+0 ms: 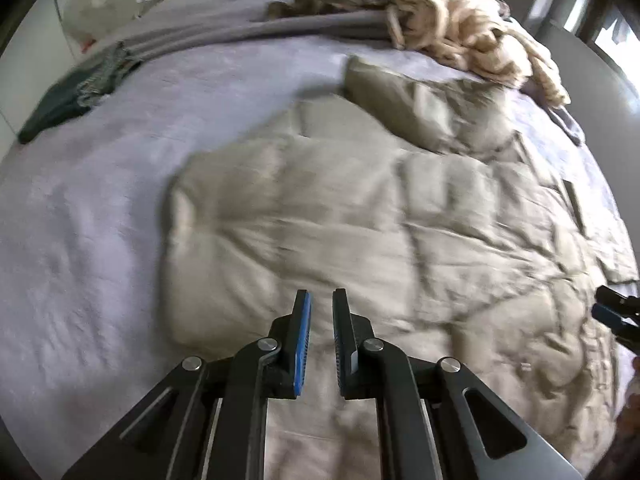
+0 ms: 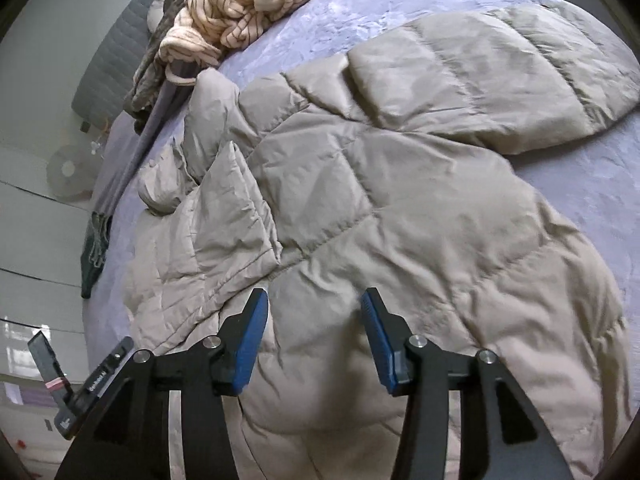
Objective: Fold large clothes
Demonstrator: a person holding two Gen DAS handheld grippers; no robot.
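- Now, far left in my left wrist view: a dark green cloth (image 1: 60, 108) lies at the edge of the lavender bedspread (image 1: 92, 208), with a folded grey blanket (image 1: 248, 32) running along the top.
- Centre: the beige puffer jacket (image 1: 320, 208) lies spread on the bedspread, quilted panels up, one sleeve reaching toward the upper right.
- My left gripper (image 1: 320, 300) hangs over the jacket's near part, clenched w/ only a thin slit between the blue pads, nothing in it.
- Top right: a cream striped knit (image 1: 472, 28) is heaped on the blanket's end, apart from the jacket.
- Right edge: part of my right gripper (image 1: 616, 312) shows above the jacket's hem side.
- Right wrist view, left side: the same green cloth (image 2: 94, 248) and striped knit (image 2: 240, 4) sit along the bed edge (a round translucent lid-like thing (image 2: 68, 176) is on the floor beyond, can't tell what).
- Centre: jacket (image 2: 400, 208) fills the view, collar bunched at left, sleeve (image 2: 500, 76) stretched to the upper right.
- Right gripper (image 2: 314, 300) is released, jaws well apart, pads clear of the fabric below.
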